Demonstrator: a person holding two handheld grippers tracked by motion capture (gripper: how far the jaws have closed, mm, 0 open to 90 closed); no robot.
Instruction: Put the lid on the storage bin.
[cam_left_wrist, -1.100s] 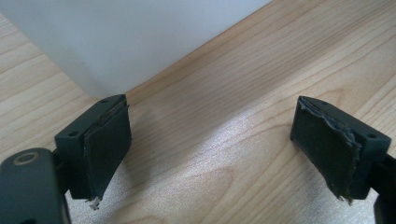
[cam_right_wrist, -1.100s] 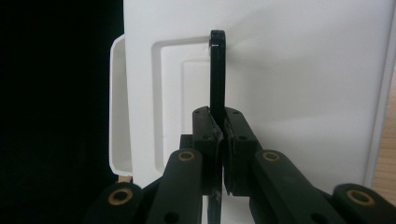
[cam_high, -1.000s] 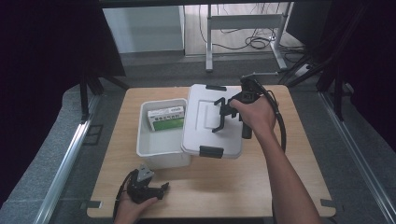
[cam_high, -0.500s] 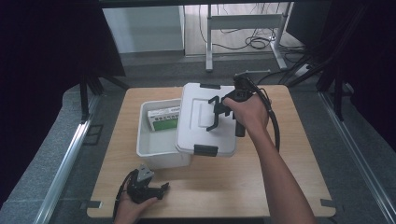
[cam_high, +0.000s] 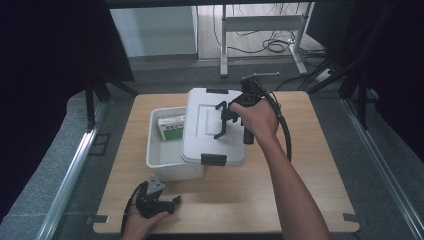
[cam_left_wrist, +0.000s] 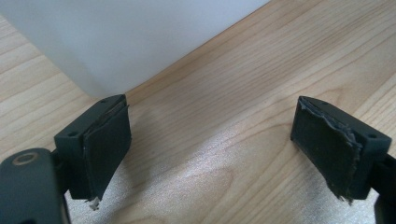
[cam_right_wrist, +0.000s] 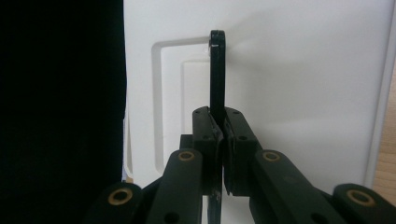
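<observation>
A: On the tabletop (cam_high: 300, 180), what is standing, and how far is the work progressing?

B: The white storage bin (cam_high: 165, 162) is sitting left of centre, and the white lid (cam_high: 207, 127) is hanging over its right portion, tilted and not yet seated. Judging from this, the closing step is under way and roughly half finished.

A: What is carrying the lid?

B: The right gripper (cam_high: 231, 114) is holding it by the black carry handle (cam_right_wrist: 216, 70). In the right gripper view the fingers (cam_right_wrist: 233, 140) are pressing together on that handle.

A: What is remaining?

B: The lid is needing to travel further left until it is covering the whole opening, then to settle flat; the black latch (cam_high: 213, 159) on its near edge is not engaging anything yet. A green and white box (cam_high: 171, 128) is lying inside the bin, partly uncovered.

A: And the left gripper (cam_high: 159, 205)?

B: It is resting near the front edge, fingers (cam_left_wrist: 105, 140) standing apart with nothing between them.
</observation>
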